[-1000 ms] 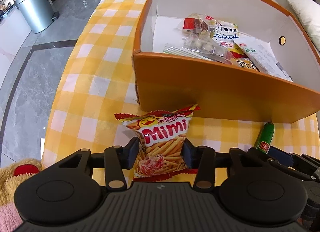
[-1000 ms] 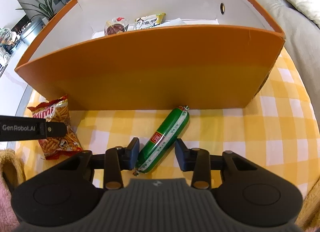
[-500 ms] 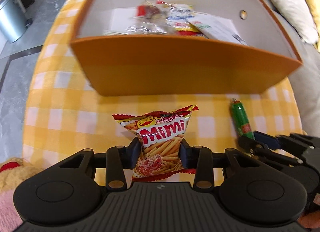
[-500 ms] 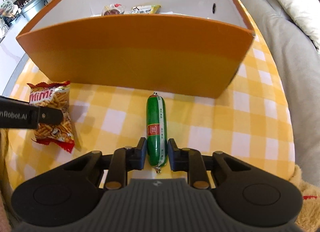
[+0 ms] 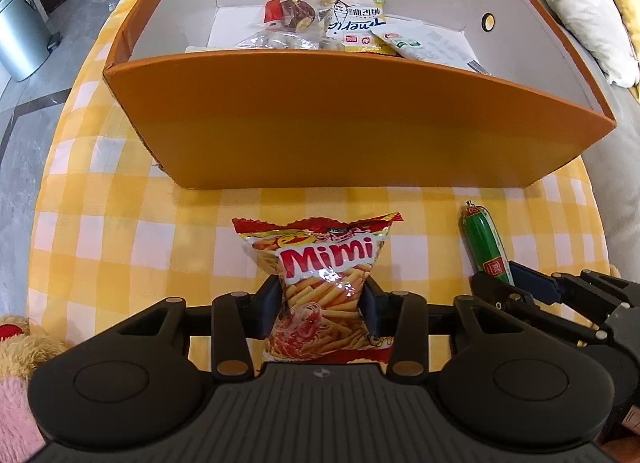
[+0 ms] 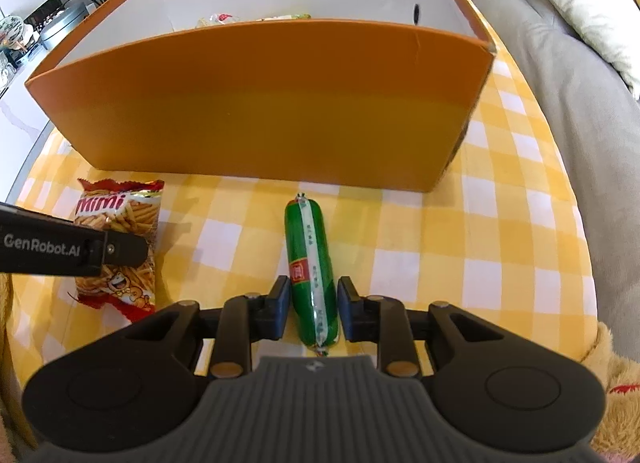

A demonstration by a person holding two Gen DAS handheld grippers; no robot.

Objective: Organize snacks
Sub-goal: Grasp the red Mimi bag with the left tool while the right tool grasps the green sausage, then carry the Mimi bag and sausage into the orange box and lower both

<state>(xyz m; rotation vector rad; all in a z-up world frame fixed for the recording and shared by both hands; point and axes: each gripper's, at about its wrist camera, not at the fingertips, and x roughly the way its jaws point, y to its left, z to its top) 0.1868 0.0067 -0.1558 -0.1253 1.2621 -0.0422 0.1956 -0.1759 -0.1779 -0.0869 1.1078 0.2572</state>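
**Both grippers on snacks, box not yet loaded with these two**

Red-and-yellow foil "Mimi" chip bag [image 5: 326, 283] sits on the yellow-and-white checked cloth covering the desk [image 5: 120, 239], just in front of the orange cardboard box [image 5: 340, 123]. Left gripper [image 5: 322, 305] has its jaws closed in against the bag's lower half, foil pinched between them. My read: bag is light, air-filled, crushable and slick. Hold at the lower body is fine, squeeze no harder, or the sticks break.

Green plastic-cased sausage stick [image 6: 310, 263] lies lengthwise on the cloth, far end pointing at the box wall, close to it but not touching. Right gripper [image 6: 312, 309] straddles its near half; jaws are narrowed to nearly the casing's width, but a thin gap seems to show on each side, so I can't tell if it's clamped. Likely firm, smooth, a bit slippery and prone to pivot; a grip nearer mid-length would be safer.

Box already holds several assorted snack packets [image 5: 340, 23] toward the back.

Hidden/unclear:
- box floor behind the near wall, both views
- bag's bottom edge and the sausage's near tip, under the gripper bodies
- whether either item is lifted off the cloth
- plush toy [image 5: 16, 347] at the desk's near-left edge, cut off
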